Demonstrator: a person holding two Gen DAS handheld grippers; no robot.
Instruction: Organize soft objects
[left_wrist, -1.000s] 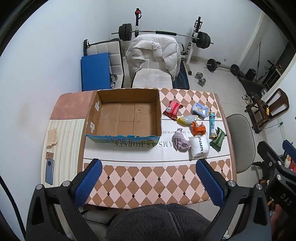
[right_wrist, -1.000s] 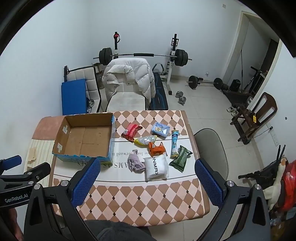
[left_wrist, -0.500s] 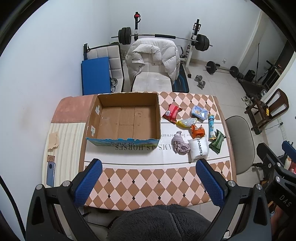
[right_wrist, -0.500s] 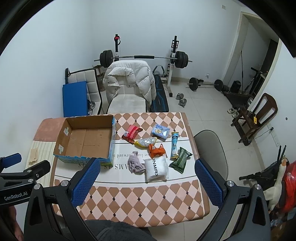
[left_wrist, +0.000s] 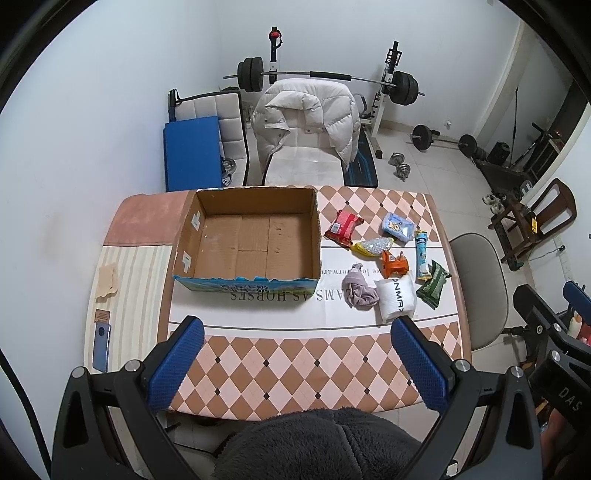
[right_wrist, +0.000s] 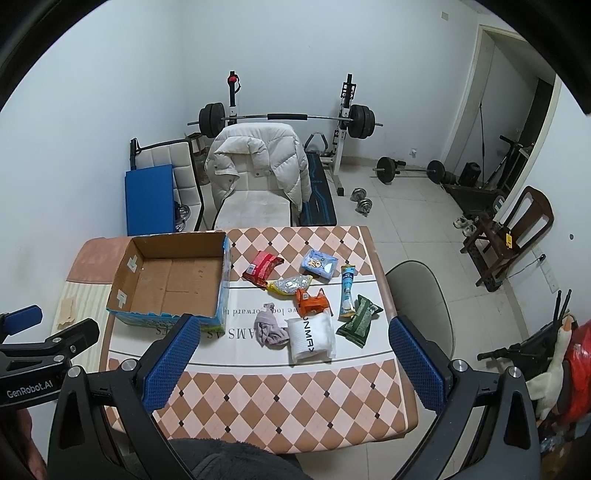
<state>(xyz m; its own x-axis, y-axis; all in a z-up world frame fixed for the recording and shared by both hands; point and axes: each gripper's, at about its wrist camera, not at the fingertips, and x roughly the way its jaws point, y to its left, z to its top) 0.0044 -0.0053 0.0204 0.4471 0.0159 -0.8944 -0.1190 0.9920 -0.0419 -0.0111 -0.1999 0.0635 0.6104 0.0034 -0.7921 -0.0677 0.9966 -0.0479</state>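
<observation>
Both tools hang high above the desk (left_wrist: 295, 354), fingers spread wide apart and holding nothing. Ahead of the left tool (left_wrist: 295, 354) sits the open cardboard box (left_wrist: 255, 240), bare inside. Ahead of the right tool (right_wrist: 295, 354) the soft things lie clustered: a white pouch (right_wrist: 310, 338) touching a crumpled mauve cloth (right_wrist: 271, 326), a green packet (right_wrist: 358, 319) just beside, then orange (right_wrist: 312, 301), yellow (right_wrist: 290, 284), red (right_wrist: 262, 267) and pale blue packs (right_wrist: 318, 263) farther off.
</observation>
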